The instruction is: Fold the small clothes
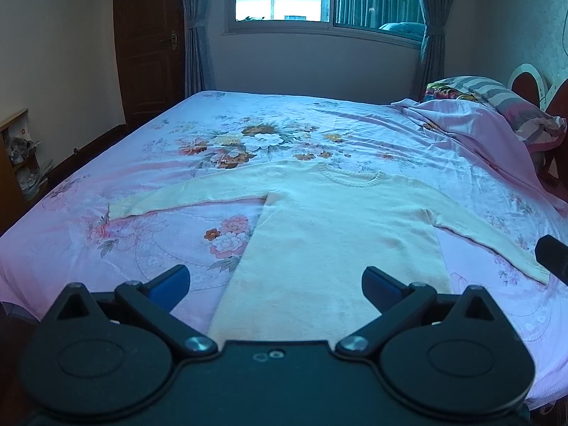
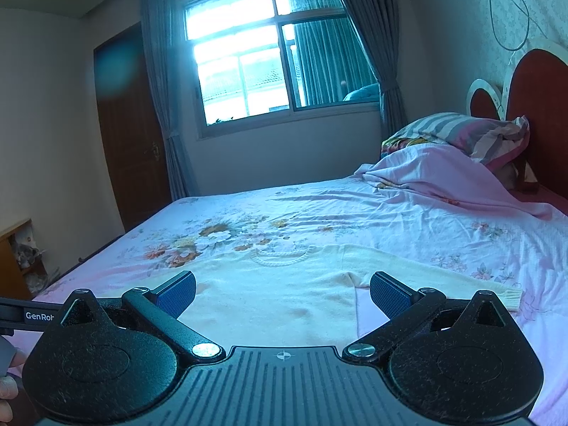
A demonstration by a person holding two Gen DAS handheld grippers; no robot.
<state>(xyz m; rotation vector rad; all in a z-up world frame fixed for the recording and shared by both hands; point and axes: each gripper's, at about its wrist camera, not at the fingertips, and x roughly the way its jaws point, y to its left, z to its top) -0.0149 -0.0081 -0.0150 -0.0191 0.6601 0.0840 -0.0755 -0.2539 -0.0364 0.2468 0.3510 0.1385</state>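
Lying flat, cream sweater (image 1: 330,227), hem hidden behind left gripper (image 1: 275,284)

Daylight is pouring through the window (image 2: 248,67), blowing out its panes and casting a cool blue tint over the bed (image 1: 284,135). Away from the window the room is lying dim, and the fisheye lens is bending walls and darkening the corners.

Left gripper (image 1: 276,284): jaws spread wide, blue pads (image 1: 170,281) facing inward, nothing between them. It is held low and level, pointing forward. Right gripper (image 2: 283,293): same state, jaws wide apart, textured blue pads (image 2: 388,293) clear, nothing gripped, also level and pointing forward. The right gripper's tip pokes into the left wrist view at the right edge. Part of a hand (image 2: 5,396) shows at the right wrist view's lower-left edge.
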